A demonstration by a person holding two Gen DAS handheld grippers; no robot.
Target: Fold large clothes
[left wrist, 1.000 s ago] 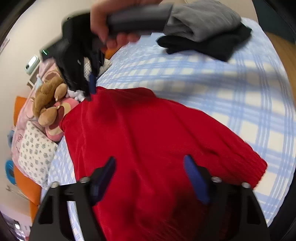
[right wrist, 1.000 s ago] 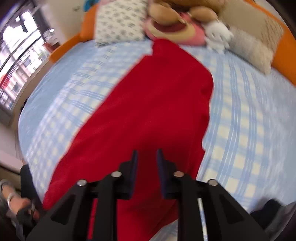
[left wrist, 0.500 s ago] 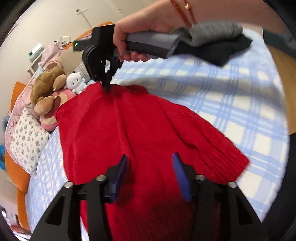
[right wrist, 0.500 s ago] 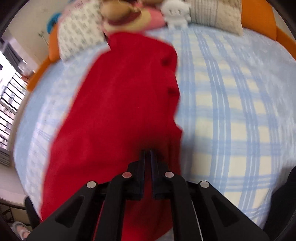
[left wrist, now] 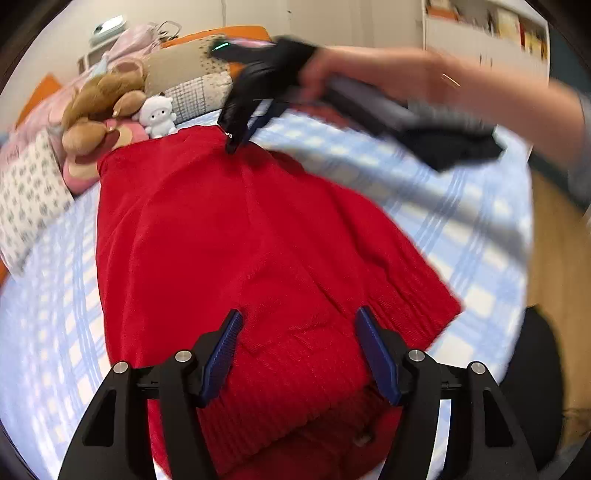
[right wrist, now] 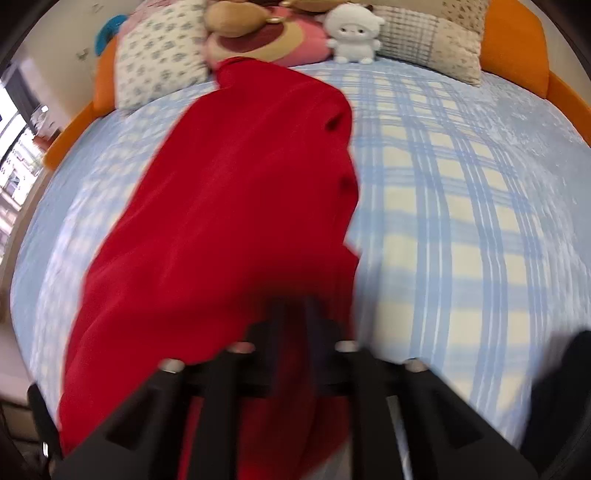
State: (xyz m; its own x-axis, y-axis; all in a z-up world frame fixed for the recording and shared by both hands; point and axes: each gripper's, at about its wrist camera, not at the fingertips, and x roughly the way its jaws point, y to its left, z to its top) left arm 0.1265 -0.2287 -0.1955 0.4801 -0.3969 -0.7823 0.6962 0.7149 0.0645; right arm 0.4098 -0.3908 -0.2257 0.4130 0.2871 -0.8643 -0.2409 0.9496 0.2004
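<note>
We see a red knitted sweater lying spread along a bed with a blue-and-cream checked sheet, its far end reaching toward the pillows. Our left tongs hover open above the near ribbed part of the sweater, blue pads wide apart with nothing between them. Our right tongs, seen from the left wrist camera, sit at the sweater's far edge, tips down on the red knit. In the right wrist view these tongs are blurred, fingers close together with red fabric between them; they appear to pinch the sweater. At the head of the bed sit a brown plush toy, a small white plush lamb and a flower-printed white pillow. A dark folded garment lies on the sheet beyond the sweater.
</note>
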